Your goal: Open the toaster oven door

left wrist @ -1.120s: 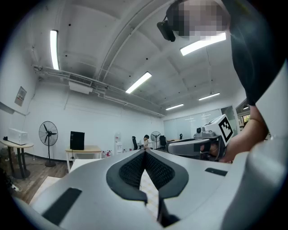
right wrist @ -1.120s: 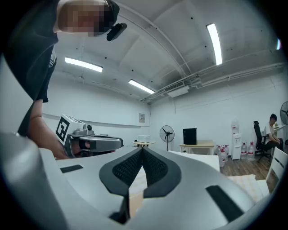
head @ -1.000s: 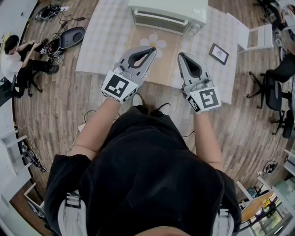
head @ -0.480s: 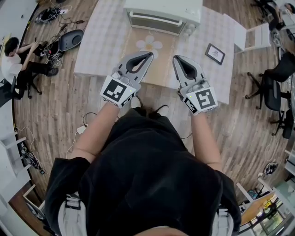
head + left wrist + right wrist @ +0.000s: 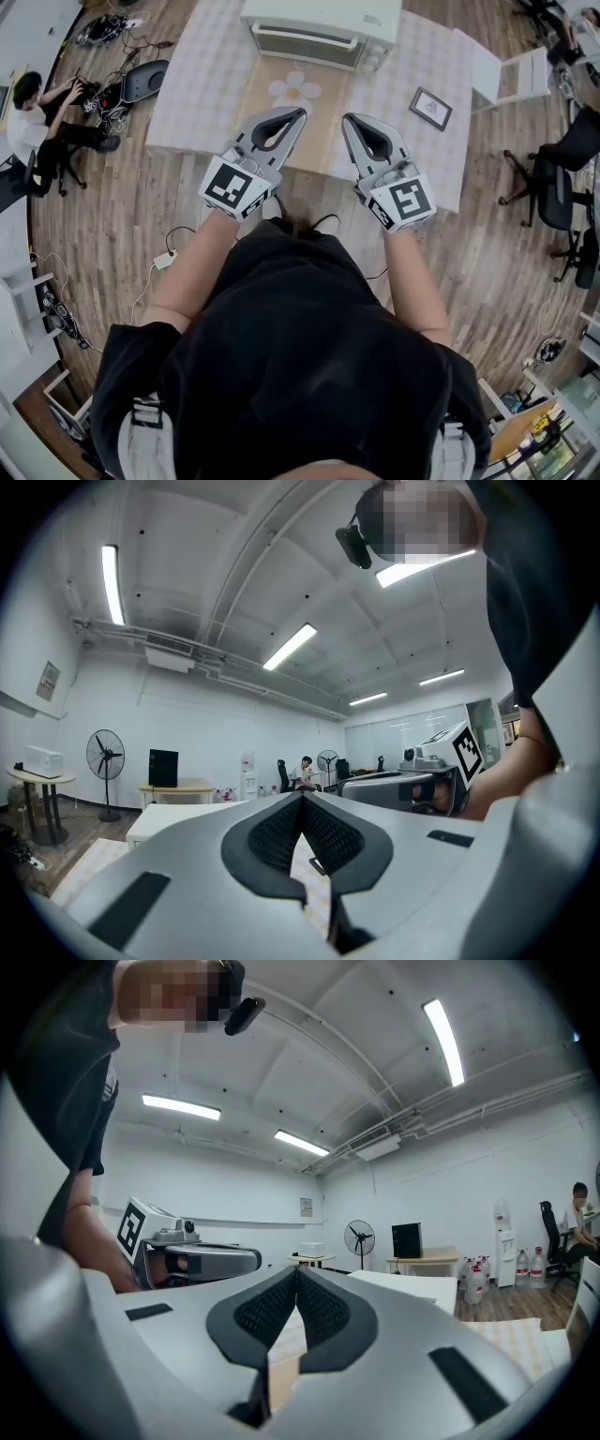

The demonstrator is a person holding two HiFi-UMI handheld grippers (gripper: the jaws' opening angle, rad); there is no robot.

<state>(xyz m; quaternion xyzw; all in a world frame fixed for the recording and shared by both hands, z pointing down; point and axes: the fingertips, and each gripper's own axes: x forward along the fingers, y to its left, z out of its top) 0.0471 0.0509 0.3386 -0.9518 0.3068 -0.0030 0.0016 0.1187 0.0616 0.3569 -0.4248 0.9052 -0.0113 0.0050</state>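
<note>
Toaster oven sits at the far edge of the table, door shut, well beyond the left gripper and right gripper, both pinched closed on nothing; arriving like that, closed tips would probably glance off the door or shove the oven back

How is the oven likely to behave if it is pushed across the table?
The oven looks wide and low, so it probably won't tip. It stands on a cloth, so a push may drag and bunch the fabric. Its boxy bulk suggests it is fairly heavy.
</note>
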